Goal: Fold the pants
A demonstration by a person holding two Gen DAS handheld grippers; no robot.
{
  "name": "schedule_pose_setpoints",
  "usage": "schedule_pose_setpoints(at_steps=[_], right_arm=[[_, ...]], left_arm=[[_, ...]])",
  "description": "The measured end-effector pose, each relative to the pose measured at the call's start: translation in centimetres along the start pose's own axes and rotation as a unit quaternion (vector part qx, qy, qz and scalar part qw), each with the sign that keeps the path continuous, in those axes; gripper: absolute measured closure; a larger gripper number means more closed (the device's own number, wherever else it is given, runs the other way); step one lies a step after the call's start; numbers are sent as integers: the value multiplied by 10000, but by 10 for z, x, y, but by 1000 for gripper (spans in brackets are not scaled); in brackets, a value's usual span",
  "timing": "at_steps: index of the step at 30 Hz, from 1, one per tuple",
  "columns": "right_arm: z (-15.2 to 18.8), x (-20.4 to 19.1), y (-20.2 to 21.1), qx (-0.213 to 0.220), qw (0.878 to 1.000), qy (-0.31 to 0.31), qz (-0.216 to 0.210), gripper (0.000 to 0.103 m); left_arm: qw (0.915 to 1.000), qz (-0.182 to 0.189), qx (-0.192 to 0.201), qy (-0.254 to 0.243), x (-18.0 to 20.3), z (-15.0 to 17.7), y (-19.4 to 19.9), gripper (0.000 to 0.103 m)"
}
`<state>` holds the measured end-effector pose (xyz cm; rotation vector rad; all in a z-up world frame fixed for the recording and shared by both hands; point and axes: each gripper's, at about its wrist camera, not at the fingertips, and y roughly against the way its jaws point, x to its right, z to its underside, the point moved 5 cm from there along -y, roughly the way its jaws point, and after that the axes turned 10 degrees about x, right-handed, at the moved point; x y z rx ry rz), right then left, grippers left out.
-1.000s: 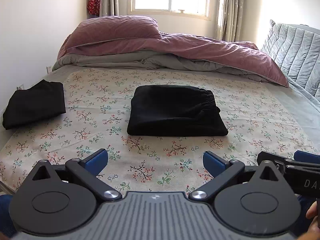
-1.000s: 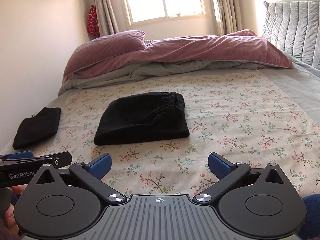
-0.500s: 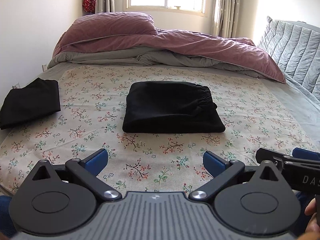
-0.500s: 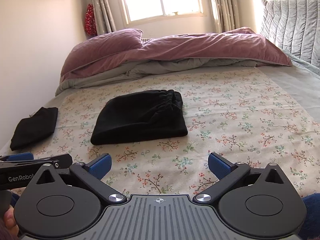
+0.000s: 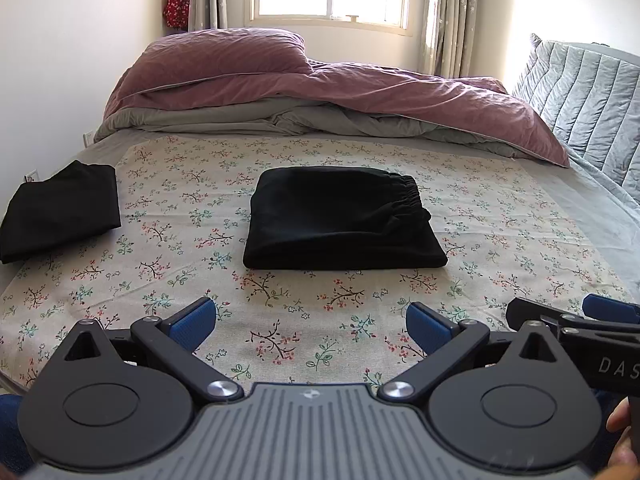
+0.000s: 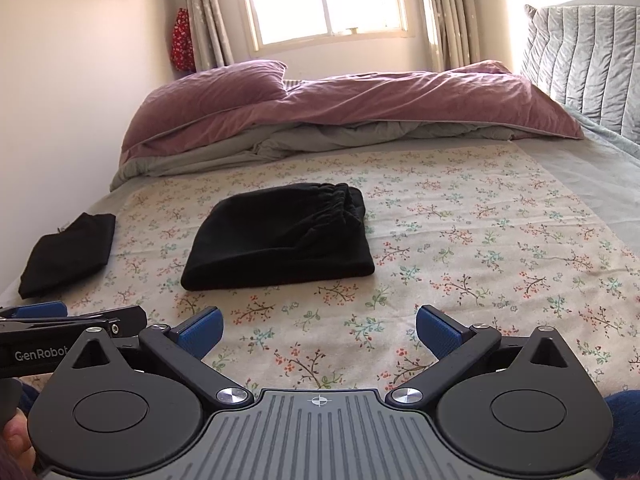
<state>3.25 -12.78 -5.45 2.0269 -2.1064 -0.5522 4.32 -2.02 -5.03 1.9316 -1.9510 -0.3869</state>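
Note:
Black pants [image 5: 340,220] lie folded into a thick rectangle in the middle of the floral sheet [image 5: 500,208], elastic waistband to the right; they also show in the right wrist view [image 6: 280,240]. My left gripper [image 5: 310,324] is open and empty, held near the bed's front edge, well short of the pants. My right gripper [image 6: 318,332] is open and empty too, beside the left one. Each gripper's side shows in the other's view.
A second folded black garment [image 5: 60,212] lies at the sheet's left edge, also in the right wrist view [image 6: 68,256]. A mauve and grey duvet [image 5: 320,96] is piled at the far end. A grey quilted headboard [image 5: 592,100] stands at the right.
Both grippers have tilted slightly so the pants sit a little lower in view. The pants lie as before, and both grippers stay open.

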Motion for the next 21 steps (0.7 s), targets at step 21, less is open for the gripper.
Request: schedule_pose_setpoints(at_steps=[21], right_arm=[[3, -1, -1, -18, 10000, 47, -53, 0]], left_arm=[[10000, 12, 56, 12, 2, -2, 1, 0]])
